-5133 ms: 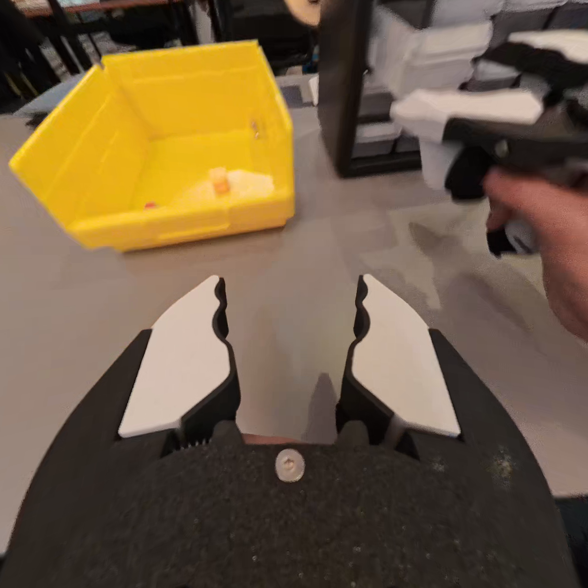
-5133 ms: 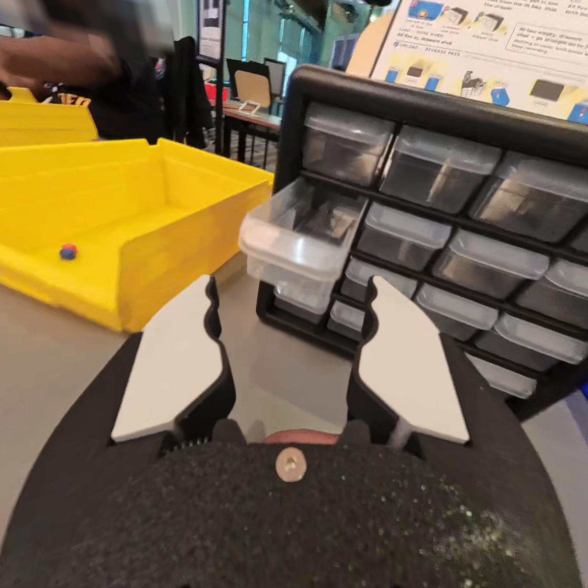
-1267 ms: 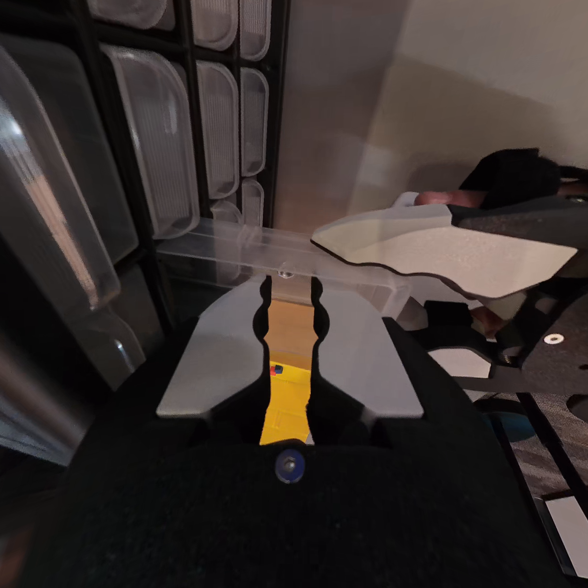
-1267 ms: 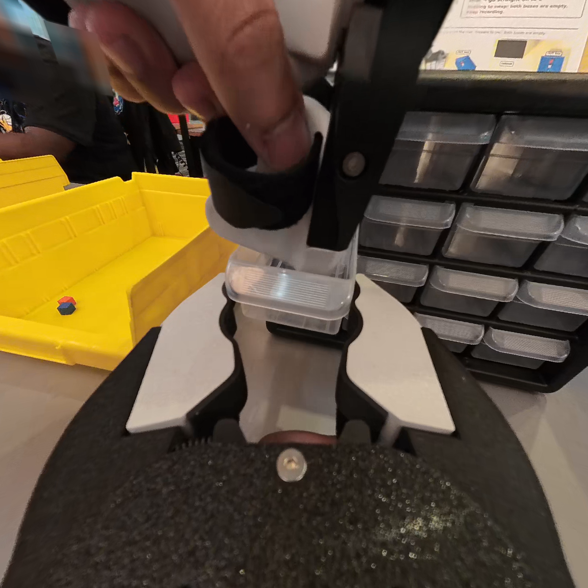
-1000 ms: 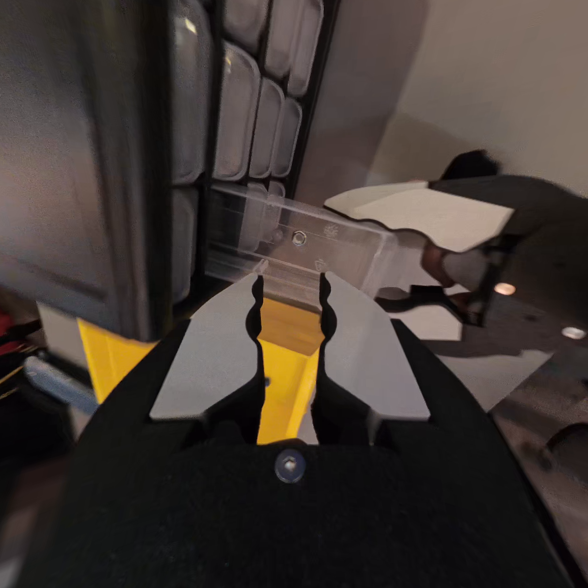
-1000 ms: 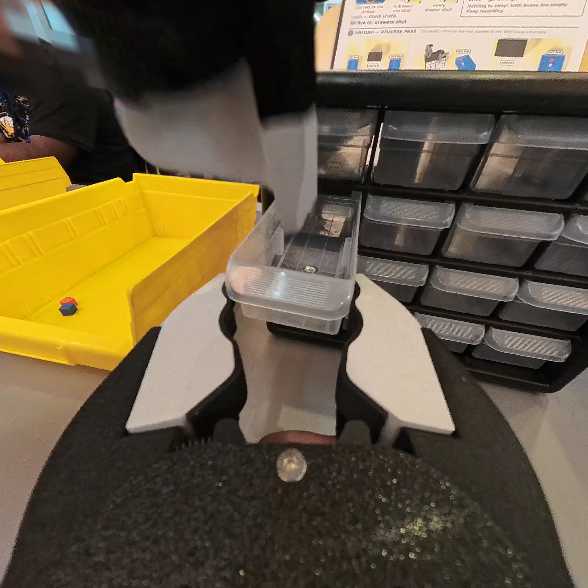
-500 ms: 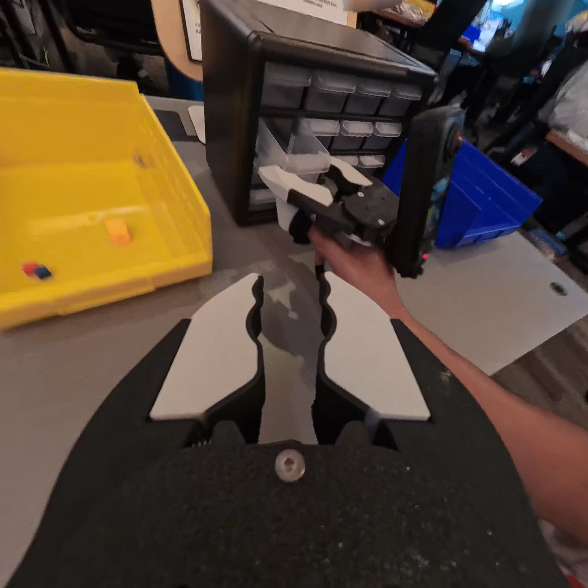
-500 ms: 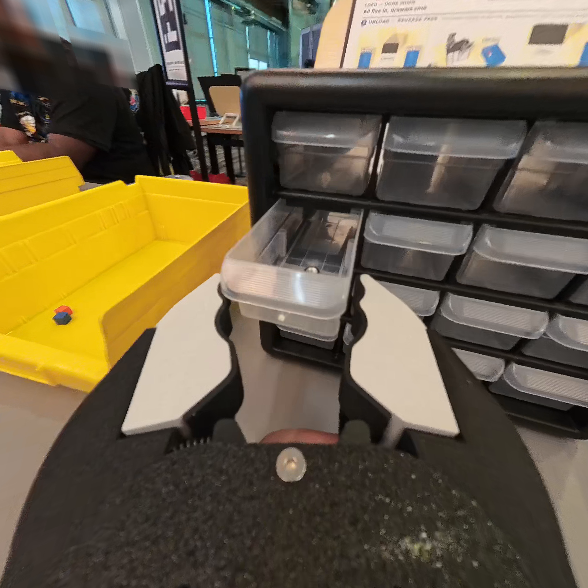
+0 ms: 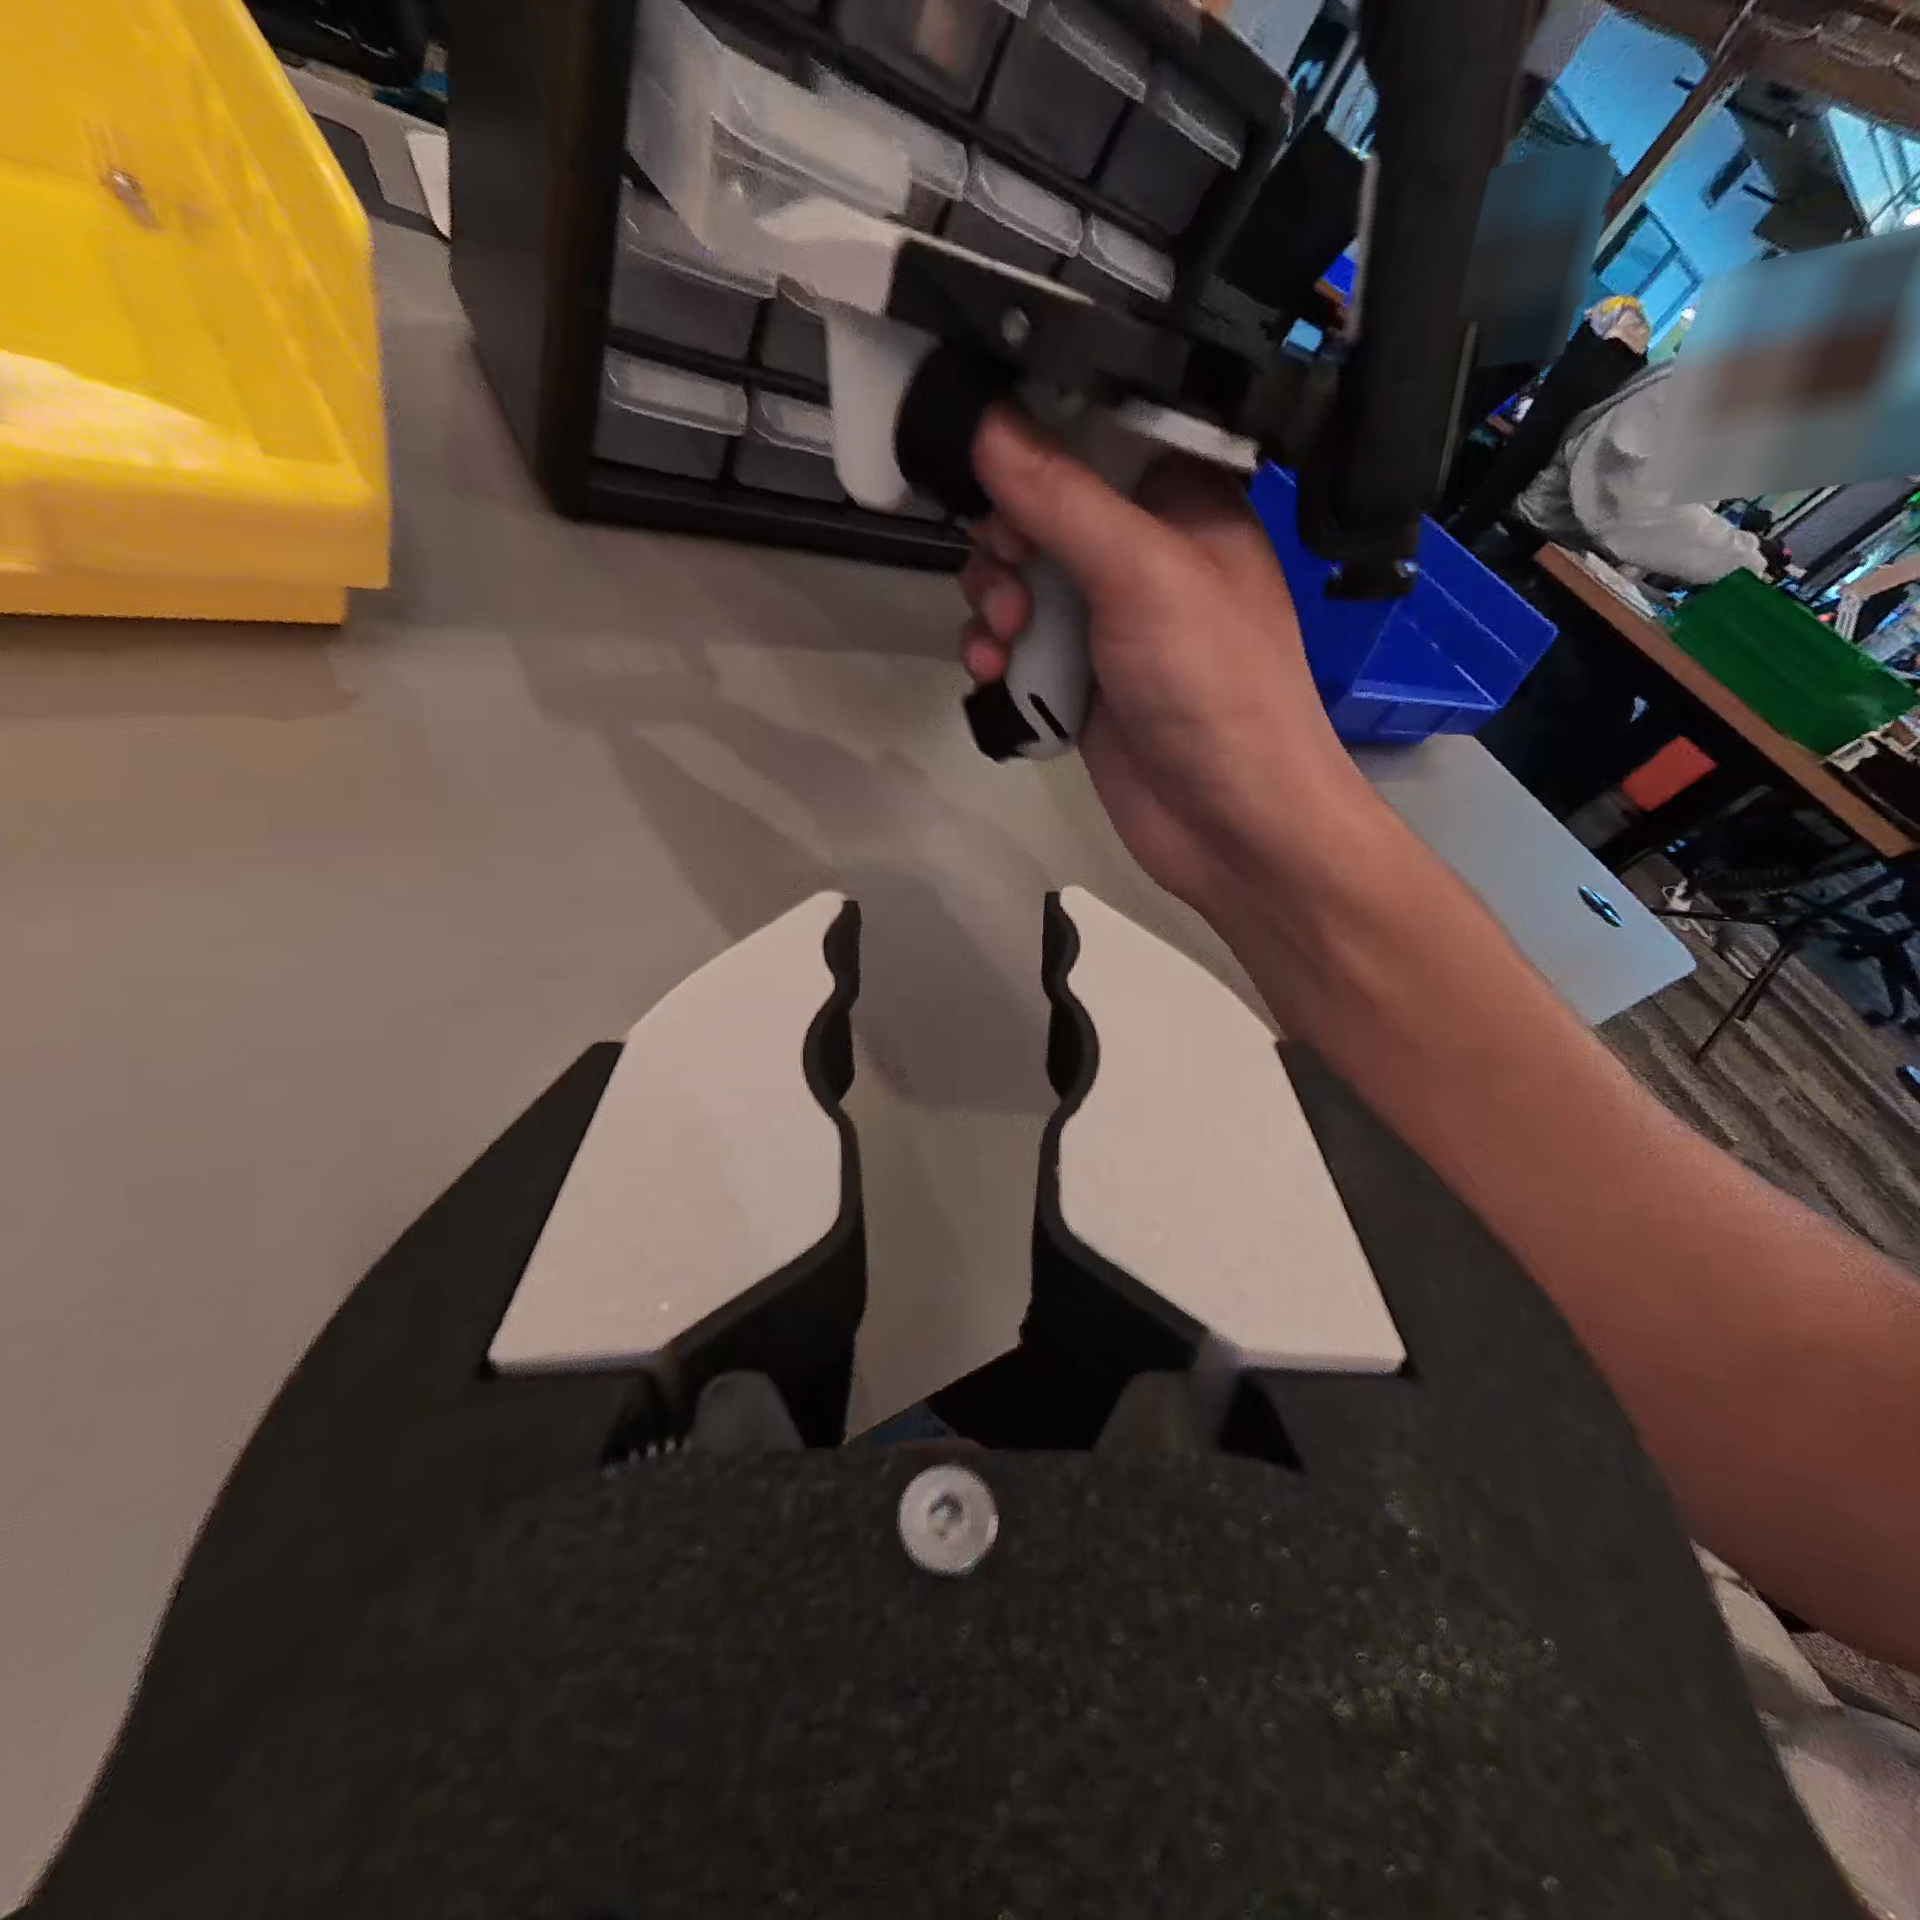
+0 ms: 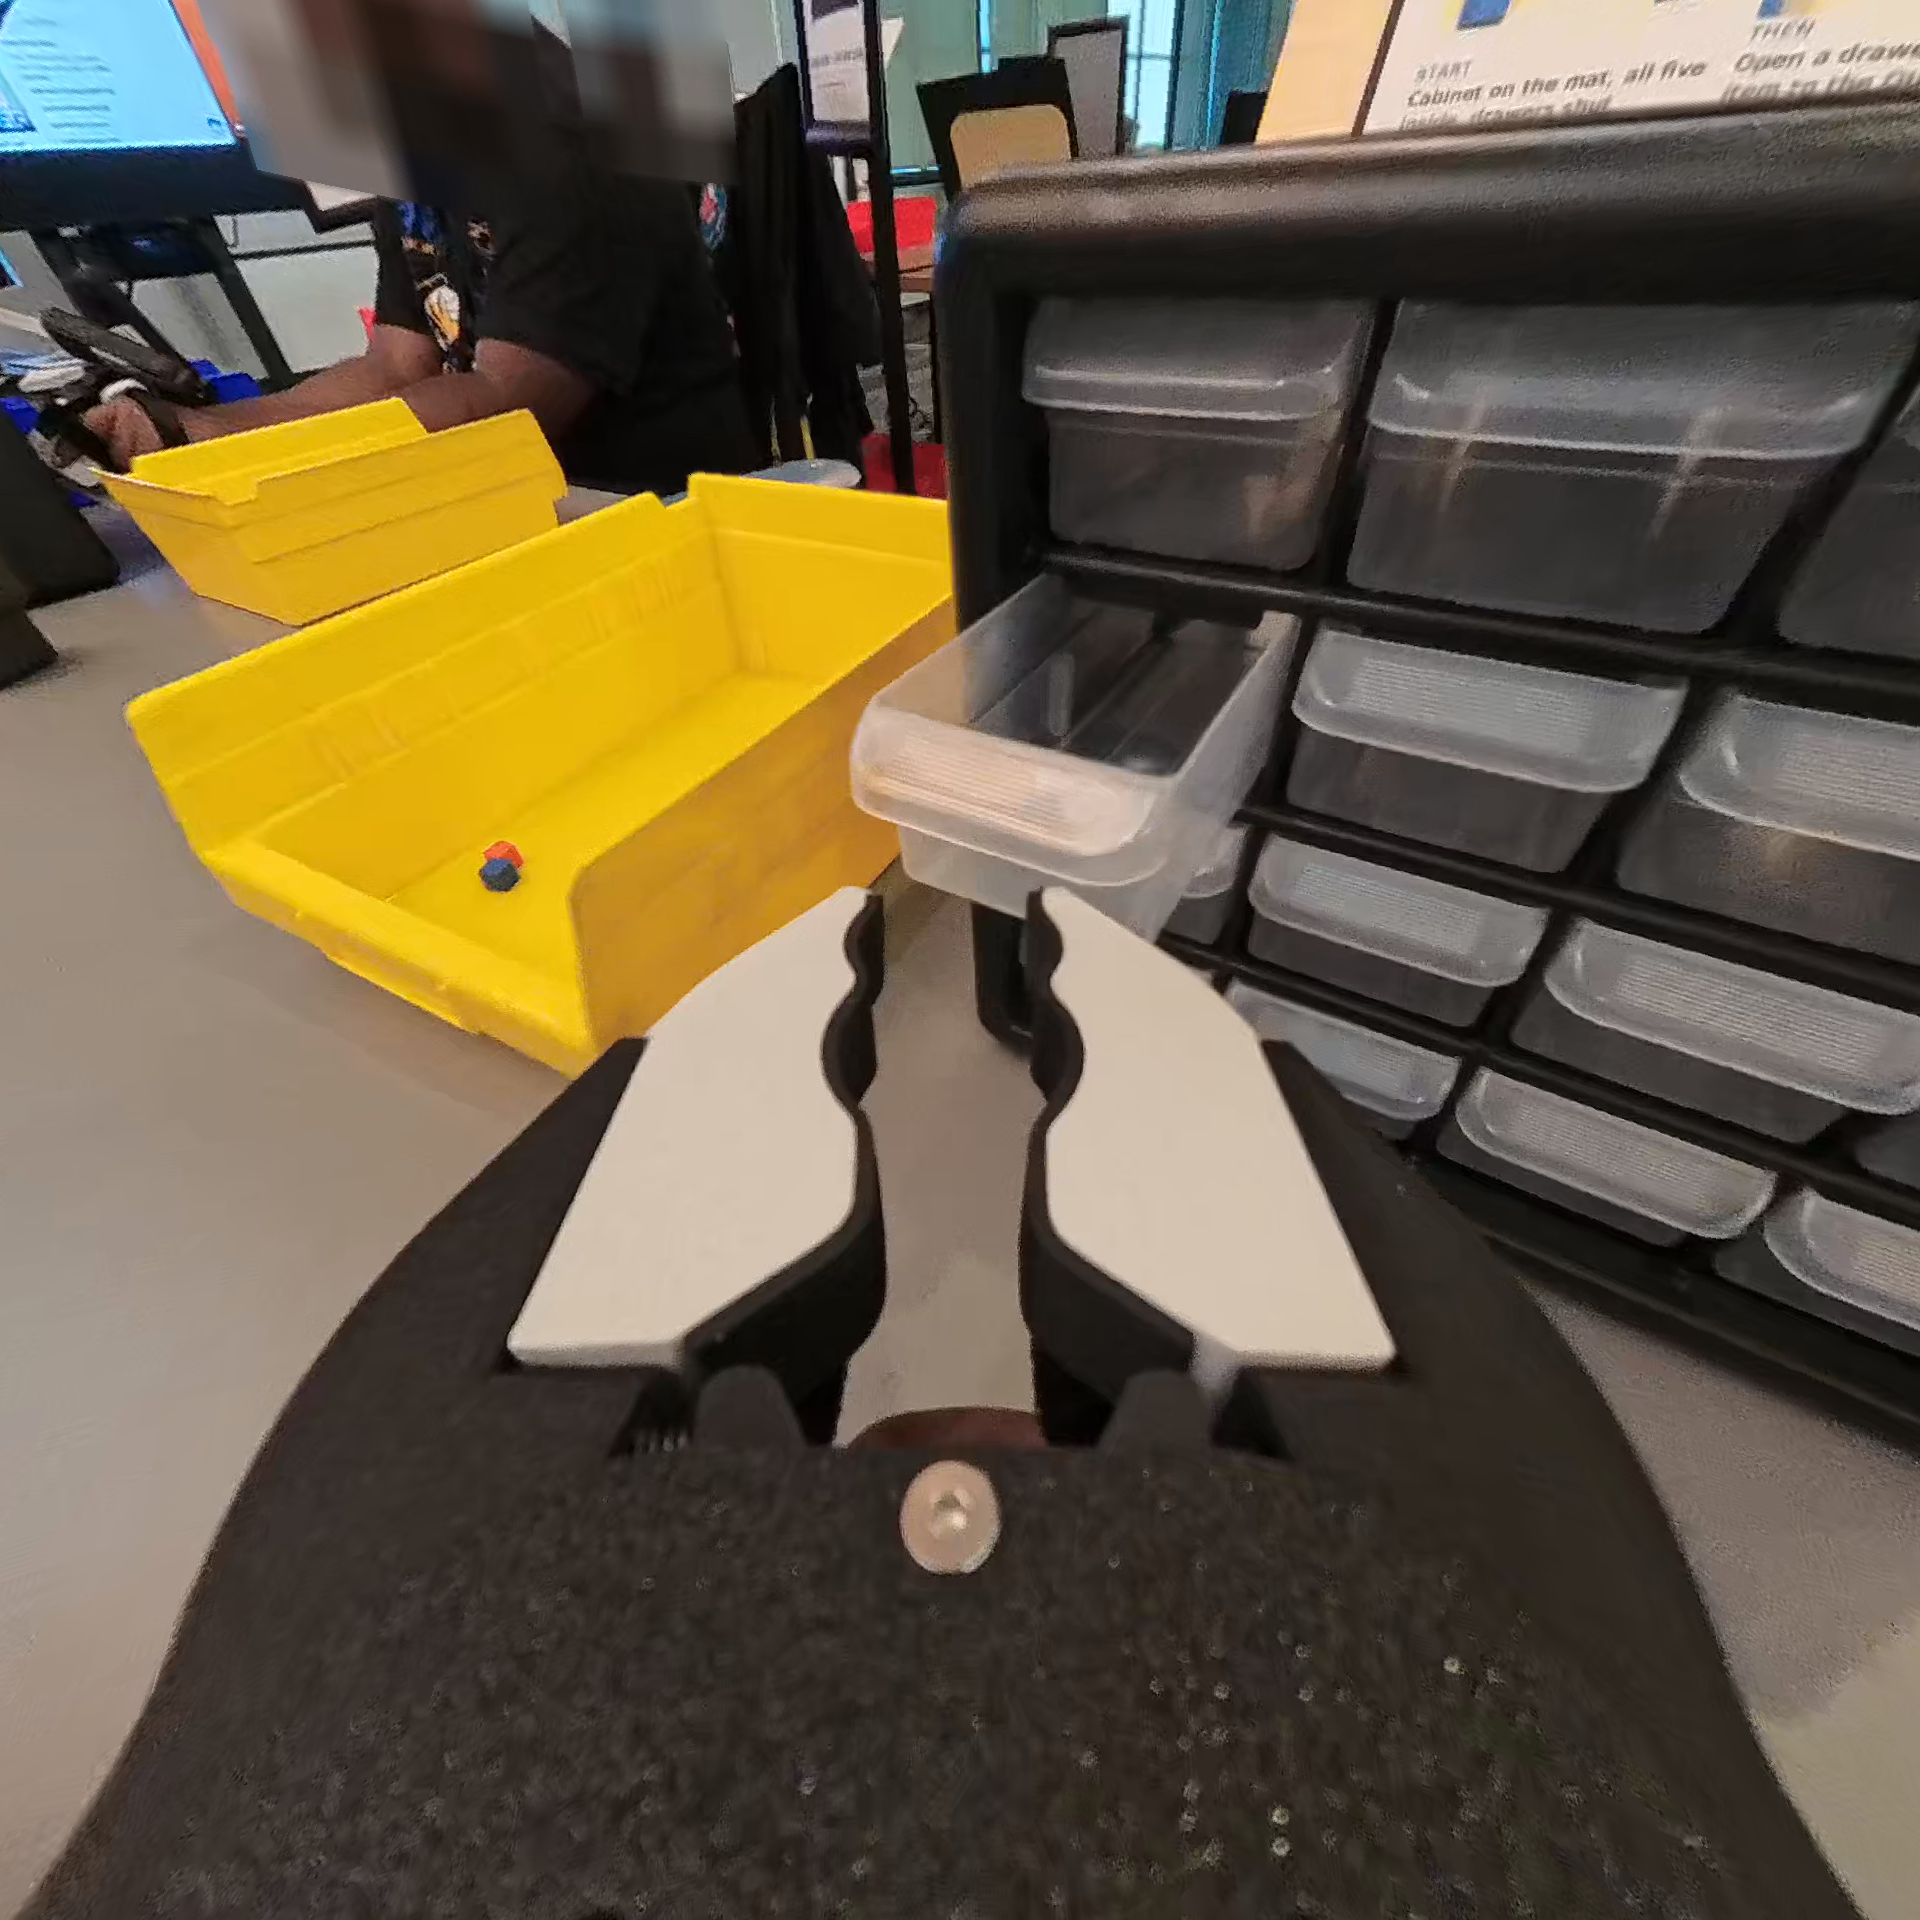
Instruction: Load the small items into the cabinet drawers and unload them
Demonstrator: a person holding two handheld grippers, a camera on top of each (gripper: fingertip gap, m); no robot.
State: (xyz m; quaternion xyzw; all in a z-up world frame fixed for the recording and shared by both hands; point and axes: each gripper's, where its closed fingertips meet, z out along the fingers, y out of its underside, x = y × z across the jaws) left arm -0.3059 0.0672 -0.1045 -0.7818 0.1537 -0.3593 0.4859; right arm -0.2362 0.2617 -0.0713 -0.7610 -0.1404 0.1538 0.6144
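The black cabinet [image 10: 1455, 208] of clear drawers stands on the grey table. One clear drawer [image 10: 1039, 748], second row at the left, is pulled out; its contents are blurred. My right gripper [image 10: 954, 904] is empty, its fingers a narrow gap apart, just below and in front of that drawer's front. It also shows, blurred and held by a hand, in the left wrist view [image 9: 821, 312] against the cabinet [image 9: 540, 260]. My left gripper [image 9: 948, 909] is empty and narrowly open over bare table, well back from the cabinet. A yellow bin [image 10: 675, 644] left of the cabinet holds small red and blue pieces [image 10: 501, 865].
The yellow bin [image 9: 208, 312] lies at the far left in the left wrist view. A second yellow bin [image 10: 343, 499] stands farther back, with a seated person [image 10: 582, 343] behind it. A blue bin [image 9: 1423, 644] sits right of the cabinet. The table's edge [image 9: 1621, 956] runs at the right. Left tips to right tips: about 20 centimeters.
My left gripper has pulled back from above the open drawer to low over the table. My right gripper has let go of the drawer front, dropped below it and narrowed its fingers.
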